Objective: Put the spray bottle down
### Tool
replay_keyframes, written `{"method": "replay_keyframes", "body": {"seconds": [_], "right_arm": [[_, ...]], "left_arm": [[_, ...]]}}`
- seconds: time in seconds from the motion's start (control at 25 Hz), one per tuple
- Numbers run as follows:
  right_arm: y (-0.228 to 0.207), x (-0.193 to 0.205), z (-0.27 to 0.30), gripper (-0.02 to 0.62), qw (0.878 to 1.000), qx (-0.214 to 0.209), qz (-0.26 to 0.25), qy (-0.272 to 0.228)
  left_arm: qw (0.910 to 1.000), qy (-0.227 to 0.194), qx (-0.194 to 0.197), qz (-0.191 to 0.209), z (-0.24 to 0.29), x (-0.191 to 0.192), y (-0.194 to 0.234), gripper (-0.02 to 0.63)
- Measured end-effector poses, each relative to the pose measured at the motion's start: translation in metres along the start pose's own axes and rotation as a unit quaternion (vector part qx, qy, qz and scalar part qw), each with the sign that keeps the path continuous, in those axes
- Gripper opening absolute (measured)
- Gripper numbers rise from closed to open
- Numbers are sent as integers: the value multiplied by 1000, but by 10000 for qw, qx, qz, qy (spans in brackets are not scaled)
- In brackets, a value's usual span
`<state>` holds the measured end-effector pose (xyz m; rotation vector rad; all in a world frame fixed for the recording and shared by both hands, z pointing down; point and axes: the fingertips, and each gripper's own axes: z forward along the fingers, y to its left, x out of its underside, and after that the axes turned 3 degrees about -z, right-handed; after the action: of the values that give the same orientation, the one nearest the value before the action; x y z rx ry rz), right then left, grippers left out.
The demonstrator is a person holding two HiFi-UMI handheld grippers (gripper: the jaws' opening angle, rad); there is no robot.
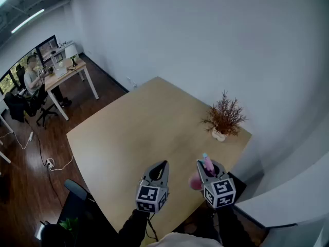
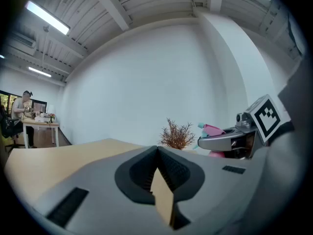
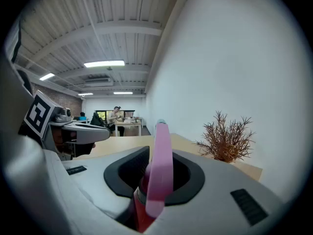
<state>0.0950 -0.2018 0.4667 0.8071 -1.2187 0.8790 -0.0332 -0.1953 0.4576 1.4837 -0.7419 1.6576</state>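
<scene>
Wooden table (image 1: 133, 133), bare except 1 dried plant (image 1: 224, 118) near far edge. Right gripper (image 1: 211, 169) clamped on pink spray bottle (image 1: 196, 181), held above near edge, likely ready for set-down. Left gripper (image 1: 162, 164) alongside, jaws together, empty, apparently not needed.

Table (image 1: 128, 133) sits mid-floor, its far corner toward the wall (image 1: 205, 35). Plant (image 1: 224, 118) stands on the table's right corner, near the wall. Both grippers are over the table's near edge, with the left gripper (image 1: 163, 164) beside the right gripper (image 1: 206, 164), apart. Bottle (image 1: 195, 181) is between the right one's jaws. Desk (image 1: 69, 75) is far left, beyond the table, with a person (image 1: 32, 78) seated at it.
</scene>
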Motion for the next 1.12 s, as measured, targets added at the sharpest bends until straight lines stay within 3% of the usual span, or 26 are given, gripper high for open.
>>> {"method": "replay_keyframes", "body": {"seconds": [0.56,0.84,1.12], "right_arm": [[-63,33,107,54,9969,493,-498,365],[-92,35,160,55,9957,681,-546,295],[-97,37,187,55,9945,761,-628,342]], "left_arm": [[9998,137,115,-30,35,19,16,17],[9998,104,158,-114,56,23,21,17],[9996,159,88,-223,58,32,26,17]]}}
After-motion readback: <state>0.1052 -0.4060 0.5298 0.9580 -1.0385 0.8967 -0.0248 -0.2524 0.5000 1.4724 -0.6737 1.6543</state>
